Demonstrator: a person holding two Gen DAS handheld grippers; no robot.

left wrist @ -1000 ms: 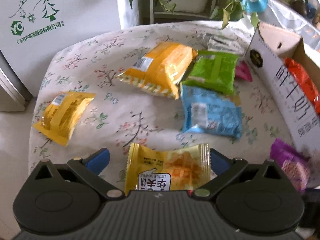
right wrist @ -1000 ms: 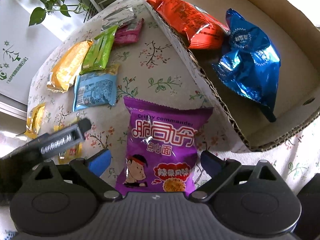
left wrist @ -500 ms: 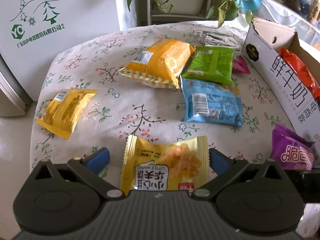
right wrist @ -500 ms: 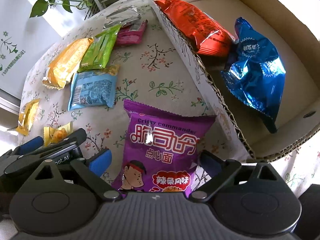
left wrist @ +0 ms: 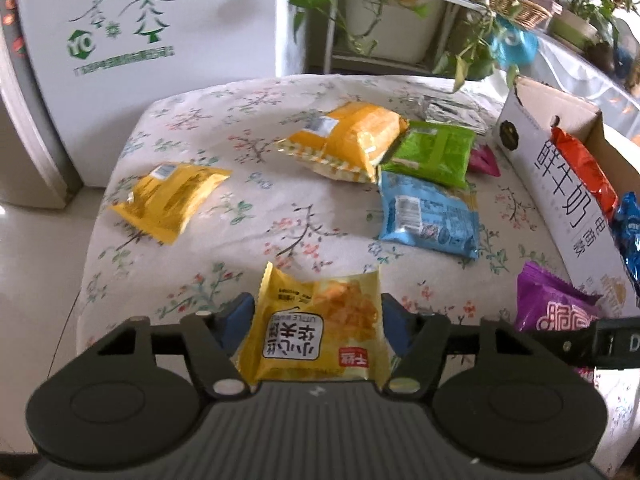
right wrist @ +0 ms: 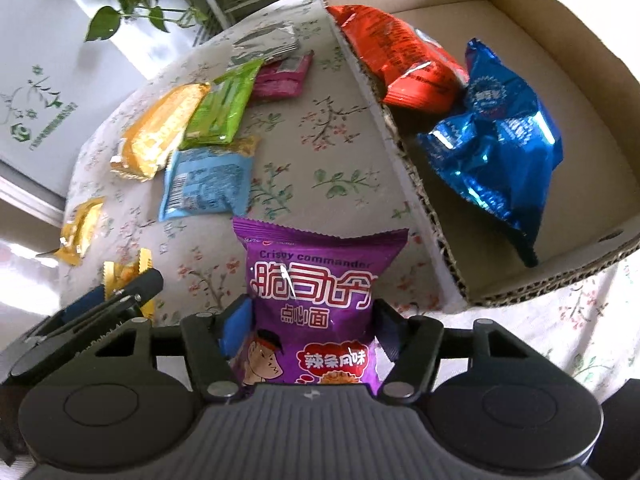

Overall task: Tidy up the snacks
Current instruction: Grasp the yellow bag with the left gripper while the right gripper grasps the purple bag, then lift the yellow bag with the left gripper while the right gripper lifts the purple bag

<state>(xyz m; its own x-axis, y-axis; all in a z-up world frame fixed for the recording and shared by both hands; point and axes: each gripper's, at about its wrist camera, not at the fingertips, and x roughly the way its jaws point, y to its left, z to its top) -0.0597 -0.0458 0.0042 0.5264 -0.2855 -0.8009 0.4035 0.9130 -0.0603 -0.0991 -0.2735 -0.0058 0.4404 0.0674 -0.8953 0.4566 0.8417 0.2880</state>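
Snacks: I have two in hand. The yellow waffle pack sits between the left tongs; the purple noodle pack sits between the right tongs. Both lie at the near edge of the tabletop.

Left tongs: closing, blue pads right against the pack's side seams. The wrapper is starting to buckle, so I read it as gripped.

Right tongs: closing too, and the purple pack is pinched to a waist between the pads. That grip looks firm.

Box: the cardboard box lies to the right, open side up, with a red bag and a blue foil bag already in it. Its near corner is free floor.

Remaining: an orange pack, green pack, light-blue pack, small yellow pack, a pink one and a silver one wait further off on the tabletop.

How I'd do it: let both closures finish before lifting, since these are air-filled bags that can squirt out of a half-set grip. I'd squeeze only enough to hold; harder risks crushing noodles and waffles. Lift straight up to clear the cloth.

Order: the right goes first, being beside the box wall. I'd clear the corrugated edge fully, then drop it in the free near corner.

Watch: the two rigs are close together, the left showing at the left of the right camera's view, so I'd move them one at a time.
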